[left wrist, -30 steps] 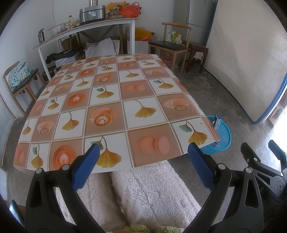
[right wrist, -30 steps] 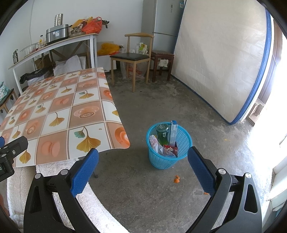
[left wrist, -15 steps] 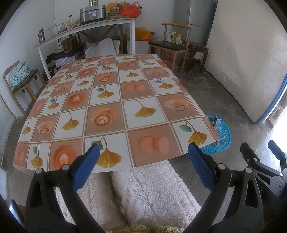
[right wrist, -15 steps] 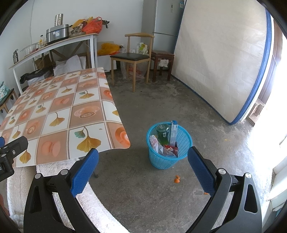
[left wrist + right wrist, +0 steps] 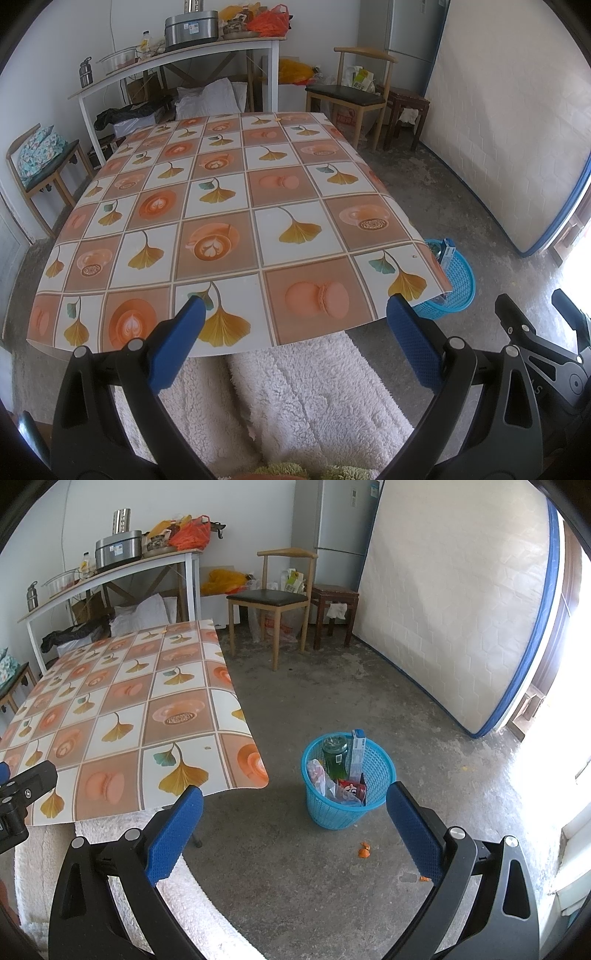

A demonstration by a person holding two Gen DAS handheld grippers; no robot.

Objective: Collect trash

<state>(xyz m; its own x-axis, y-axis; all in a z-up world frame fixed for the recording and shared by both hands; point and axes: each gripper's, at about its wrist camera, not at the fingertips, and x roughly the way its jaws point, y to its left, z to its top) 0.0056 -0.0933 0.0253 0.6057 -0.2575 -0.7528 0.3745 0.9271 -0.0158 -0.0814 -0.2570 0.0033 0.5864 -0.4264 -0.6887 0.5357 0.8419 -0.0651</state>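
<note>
- L gripper (image 5: pixel 295 343): jaws spread wide, nothing between them. Hangs over the near edge of the table (image 5: pixel 229 221), above the shaggy white rug (image 5: pixel 295 387).
- R gripper (image 5: pixel 295 830): released too, empty – aimed at bare concrete floor (image 5: pixel 332 686), basket just ahead.
- Blue basket (image 5: pixel 328 812) stands on the floor off the table's near right corner. Already holds a green bottle (image 5: pixel 335 758), a tall carton (image 5: pixel 357 751), a red can (image 5: pixel 352 788), plastic wrap.
- Tabletop looks clear apart from a tiny crumb (image 5: pixel 208 747) near the right edge; too small to identify.
- Remaining trash, as I judge it: orange scraps on the floor – one (image 5: pixel 365 851) just in front of the basket, another bit (image 5: pixel 424 878) by my R-hand pad, partly hidden.
- Step in hand: go for the nearer scrap w/ R gripper.
- To do it well: come down steeply, straddle the scrap, pad tips nearly on the concrete before closing. It's thin and flat, so a shallow approach prob. just pushes it away.
- Then lift clear of the rim, let go inside; don't knock the light basket over.
- L stays clear.
</note>
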